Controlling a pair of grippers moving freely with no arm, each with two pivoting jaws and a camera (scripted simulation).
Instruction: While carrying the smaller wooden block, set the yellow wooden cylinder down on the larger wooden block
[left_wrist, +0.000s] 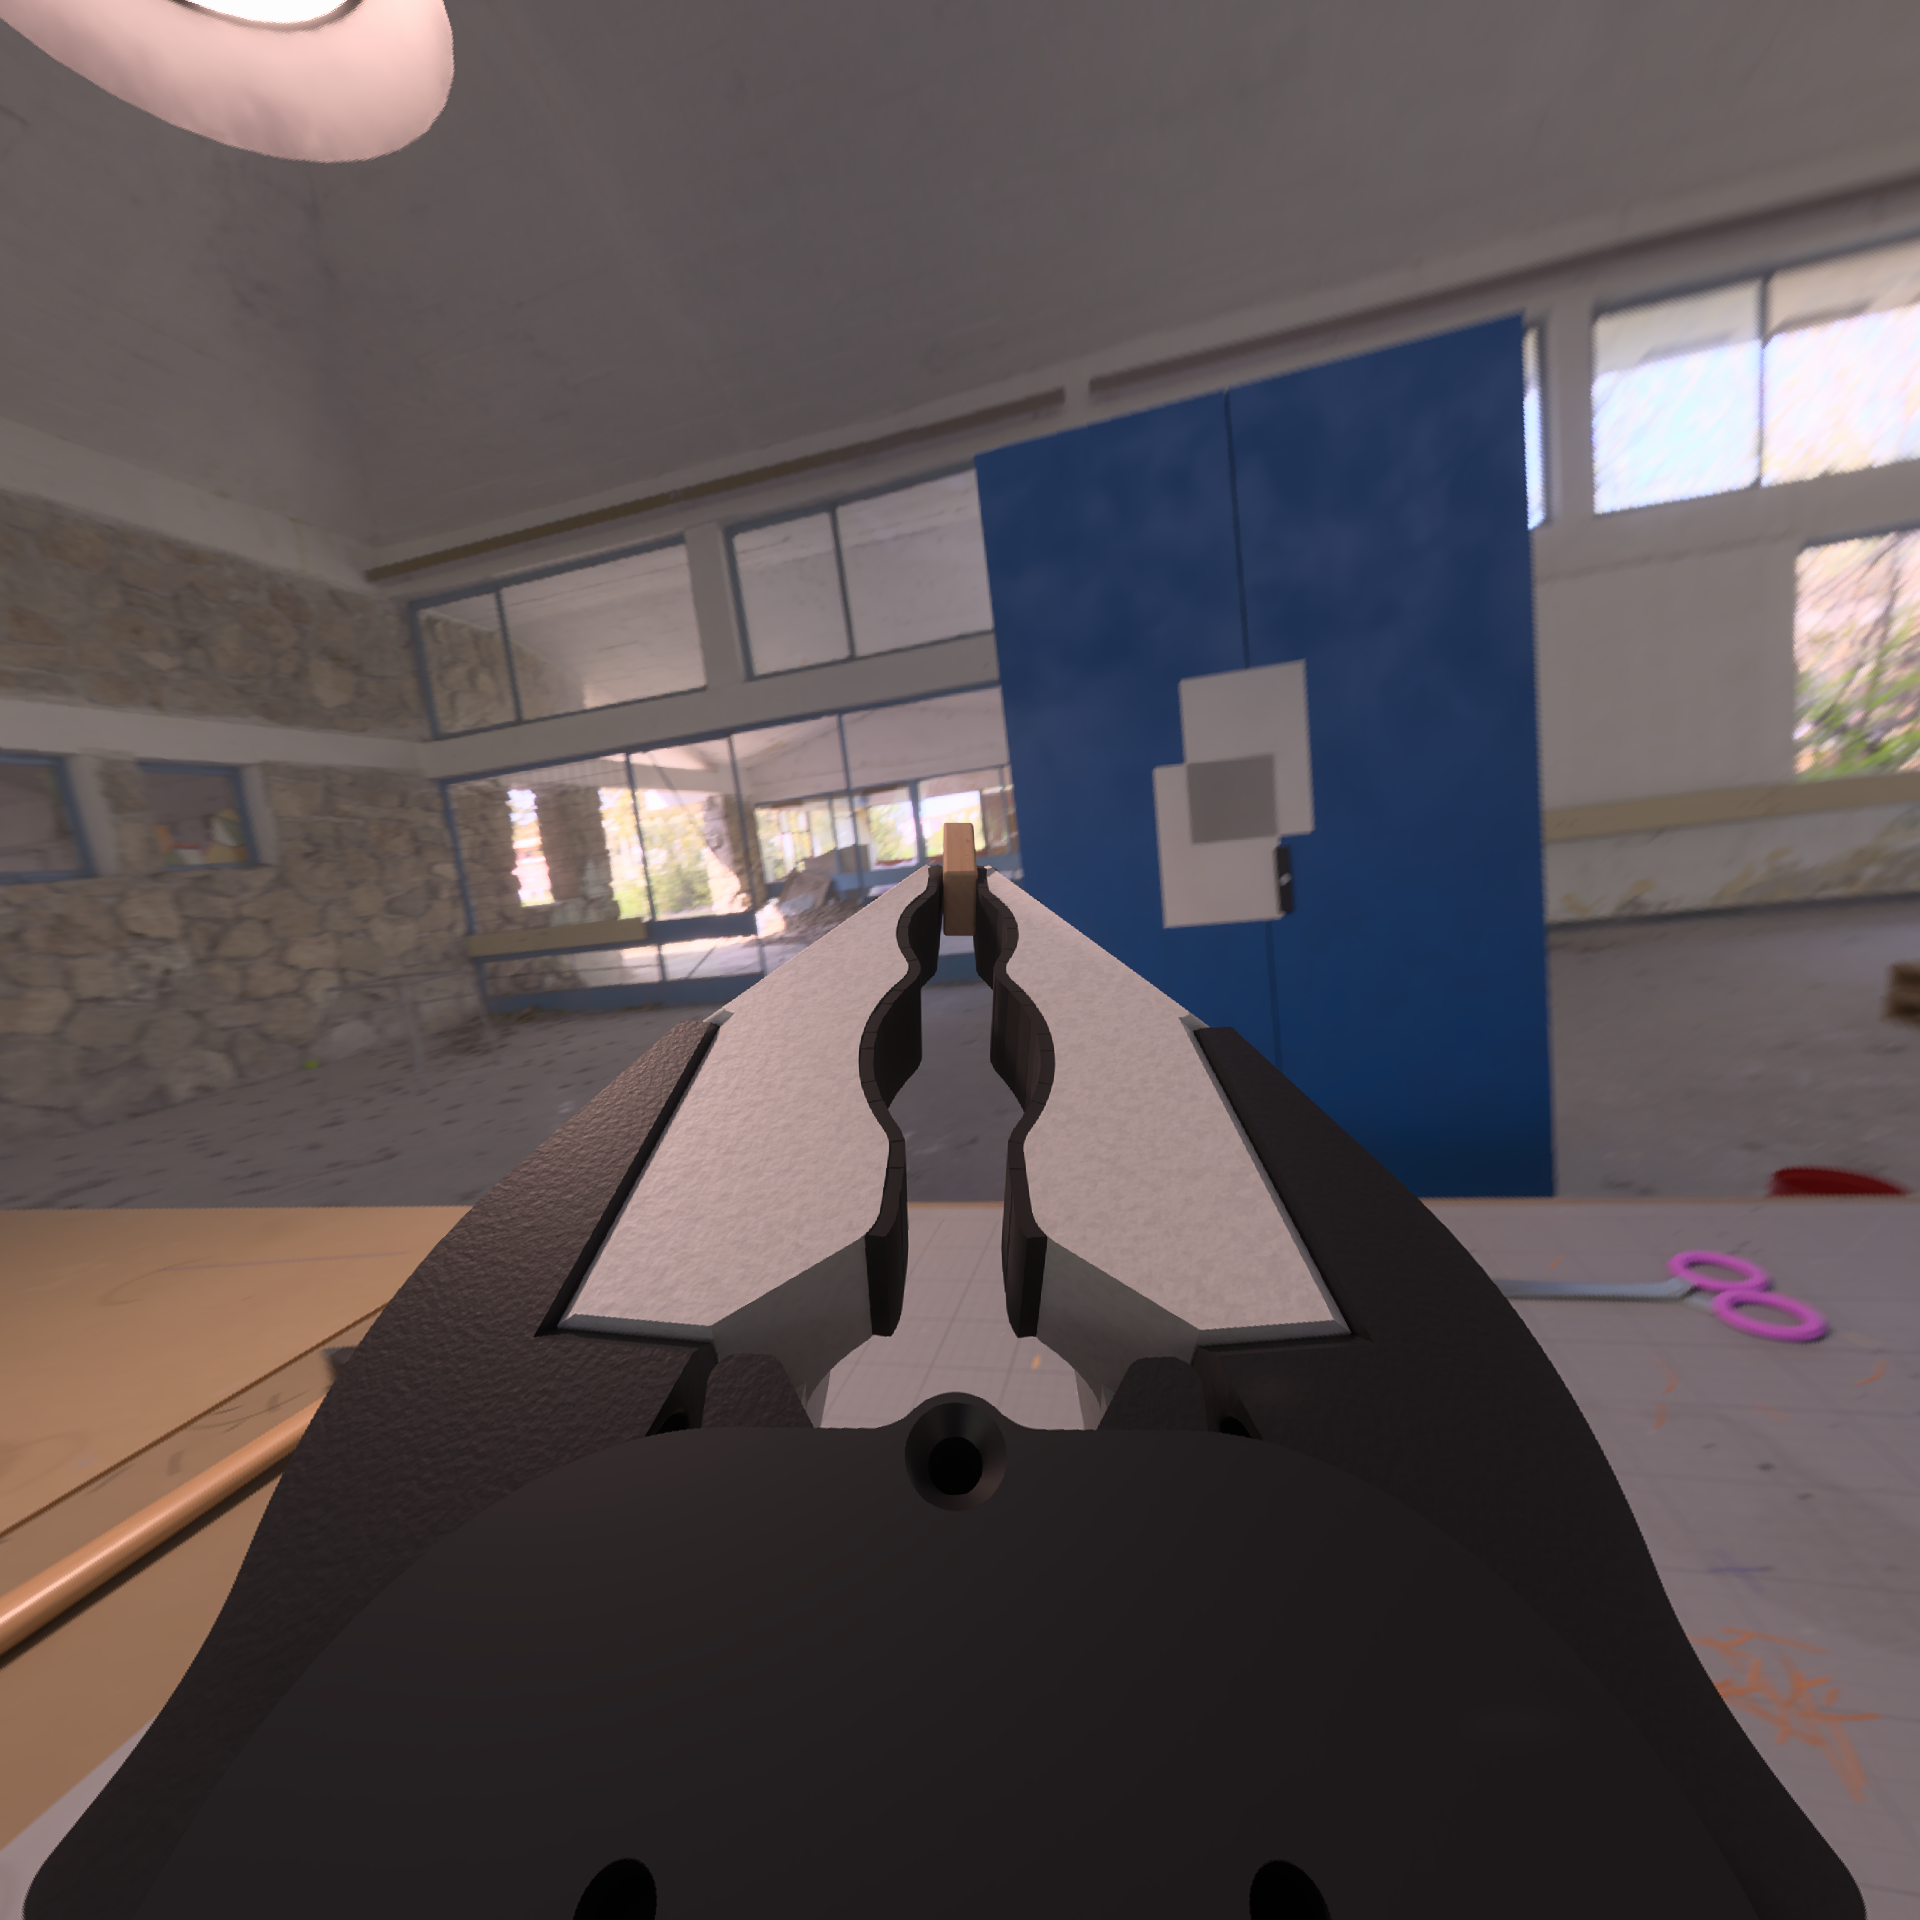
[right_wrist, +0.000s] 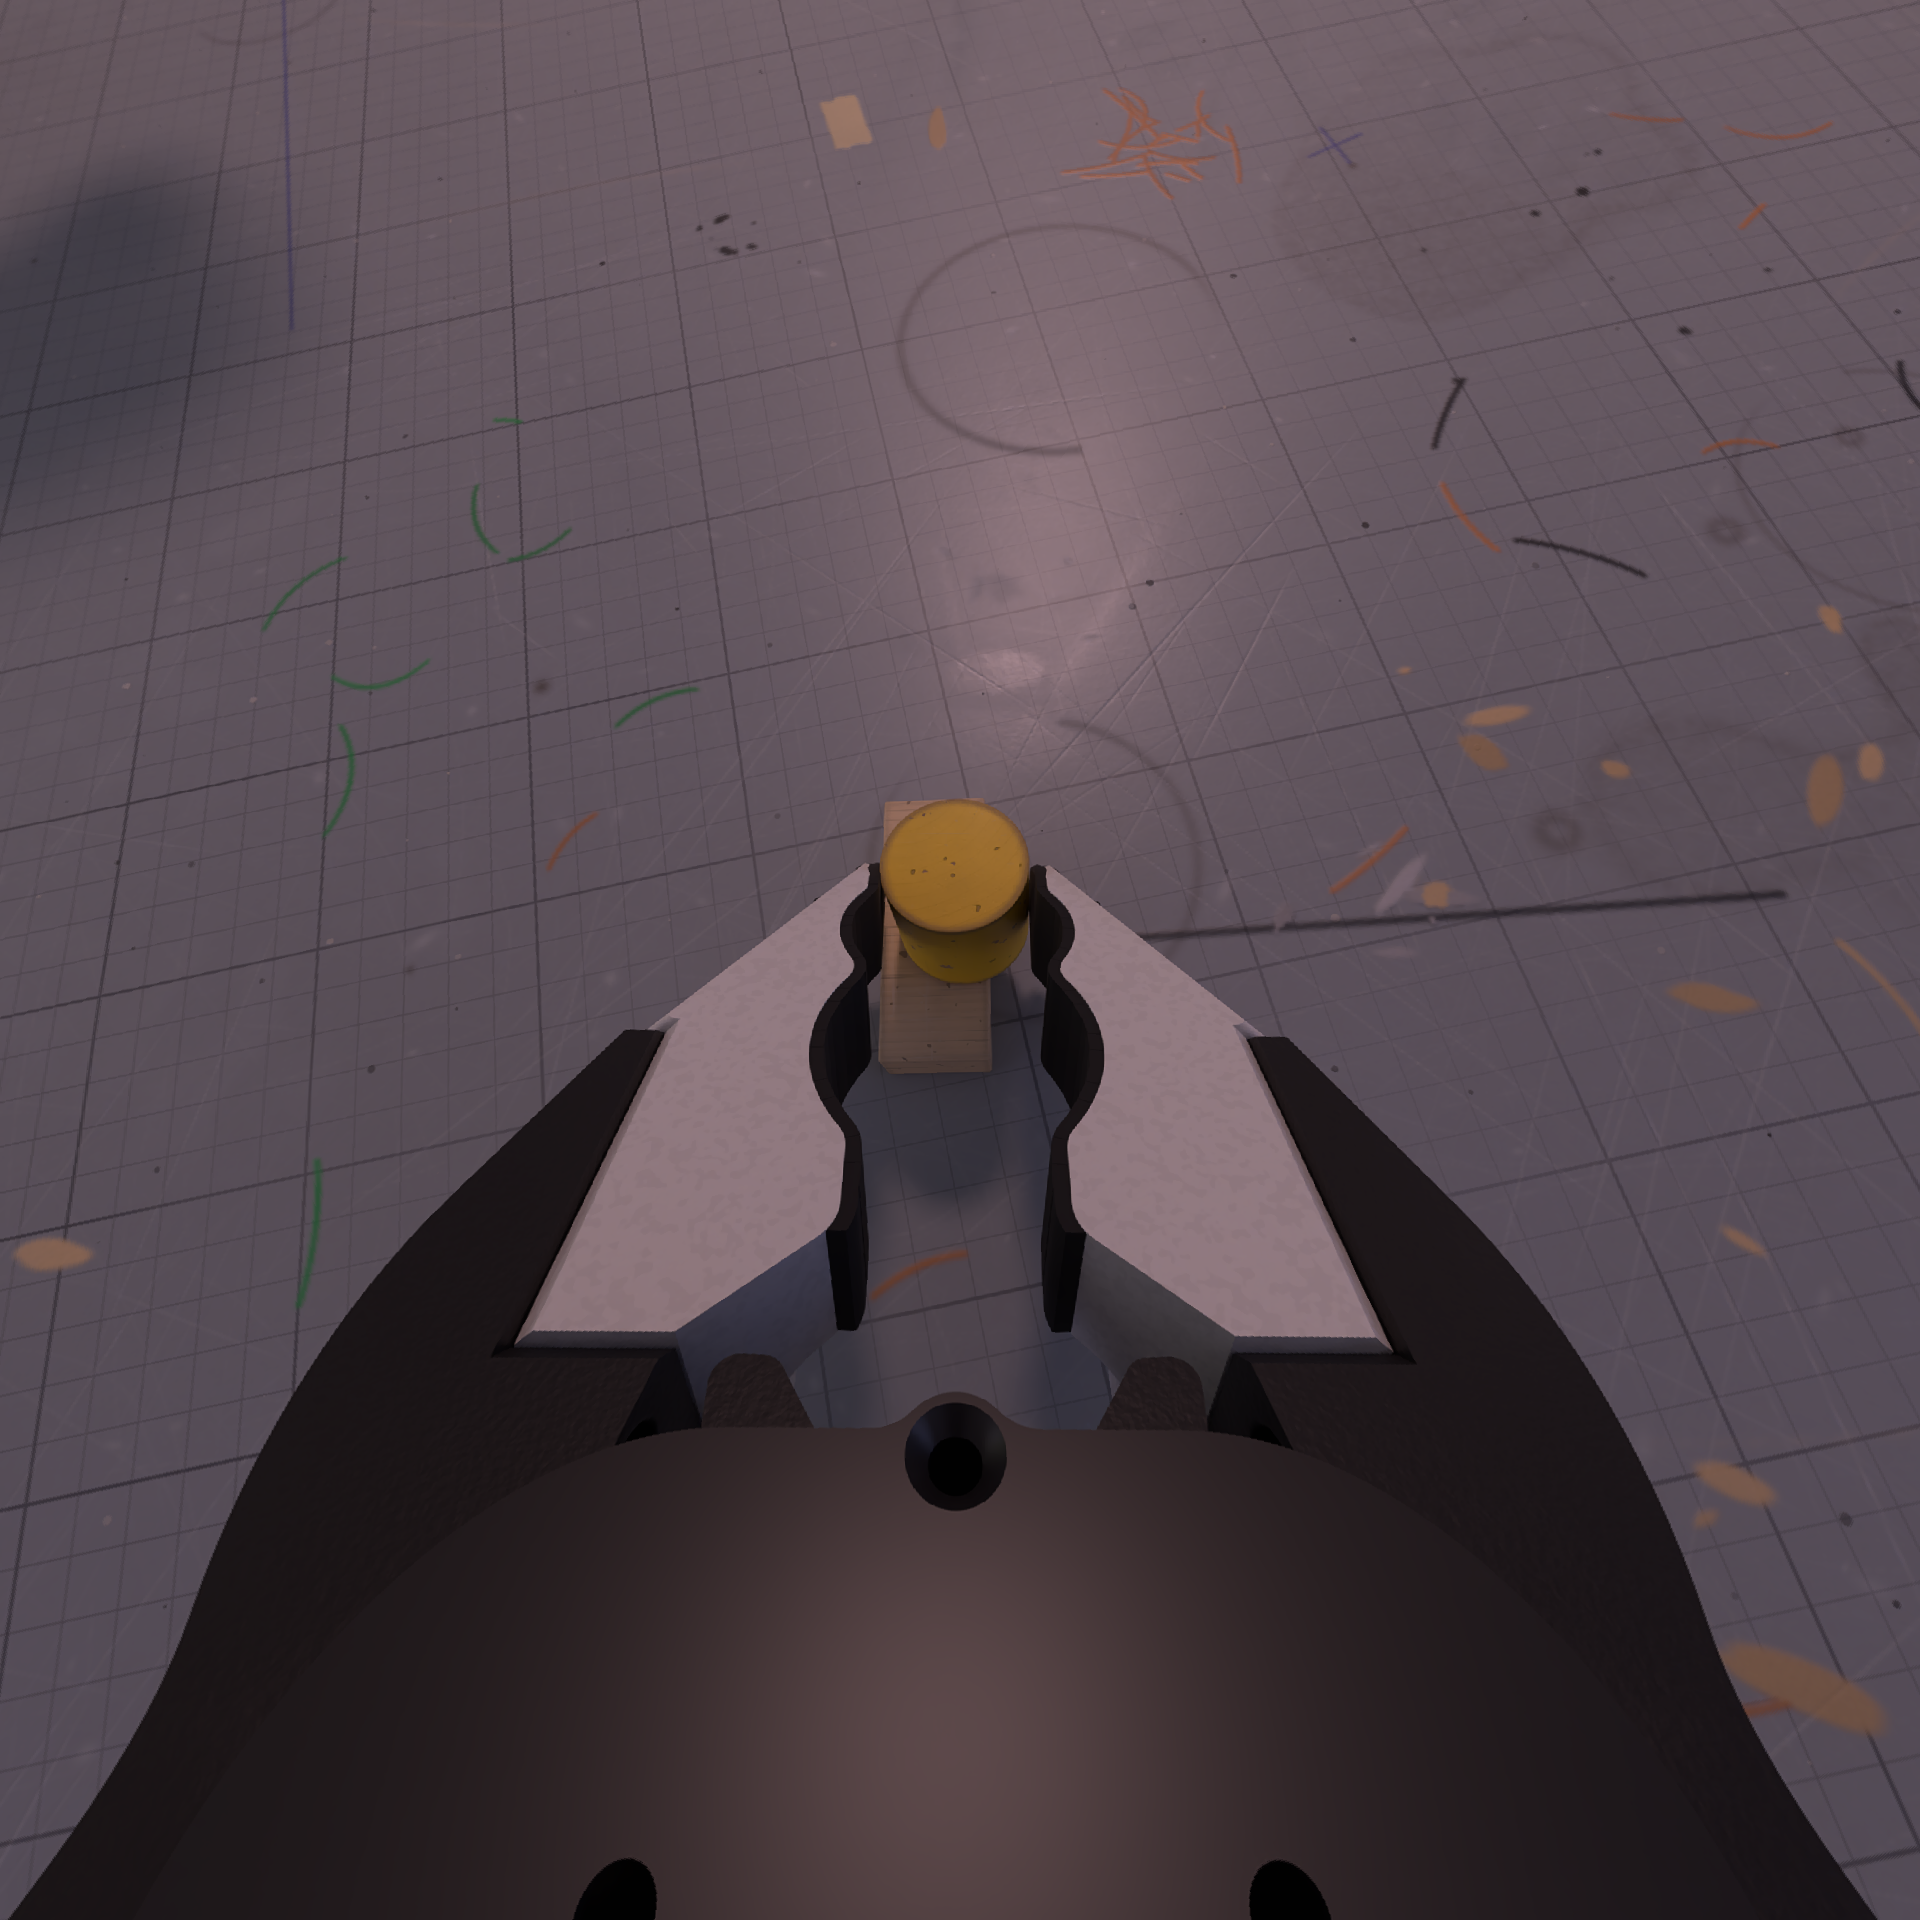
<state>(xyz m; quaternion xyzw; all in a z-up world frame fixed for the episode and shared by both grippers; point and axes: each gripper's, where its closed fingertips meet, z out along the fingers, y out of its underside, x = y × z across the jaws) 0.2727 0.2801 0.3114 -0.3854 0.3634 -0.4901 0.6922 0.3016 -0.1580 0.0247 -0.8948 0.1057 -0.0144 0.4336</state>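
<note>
Wood is pinched in both grippers right now. The left gripper (left_wrist: 958, 883) is riding high and level, its fingers closing tight on the small, tan wooden block (left_wrist: 958, 878), which is poking out just past the fingertips. It is probably being kept aloft, well away from the work, so it is not in the way of the stacking.

The right gripper (right_wrist: 954, 899) is pointing steeply down at the mat. Between its fingertips the short yellow wooden cylinder (right_wrist: 956, 894) is standing upright, flat end facing up toward the camera, and directly beneath it the larger, pale wooden block (right_wrist: 933, 1023) is lying flat, running back under the gap between the fingers. The fingertips are sitting against the cylinder's sides and look to be gripping it; whether its base is already touching the block I cannot tell from this angle. My guess is that the placement is nearly finished and only the letting go is left.

Everything is happening over a grey gridded cutting mat (right_wrist: 520, 312), scuffed with orange, green and black pen marks. Off to the right of the left fingers, pink-handled scissors (left_wrist: 1745, 1307) are lying on it, and to their left a bare wooden tabletop (left_wrist: 187, 1320) is adjoining. Beyond are a blue double door (left_wrist: 1268, 623), stone walls and big windows.
</note>
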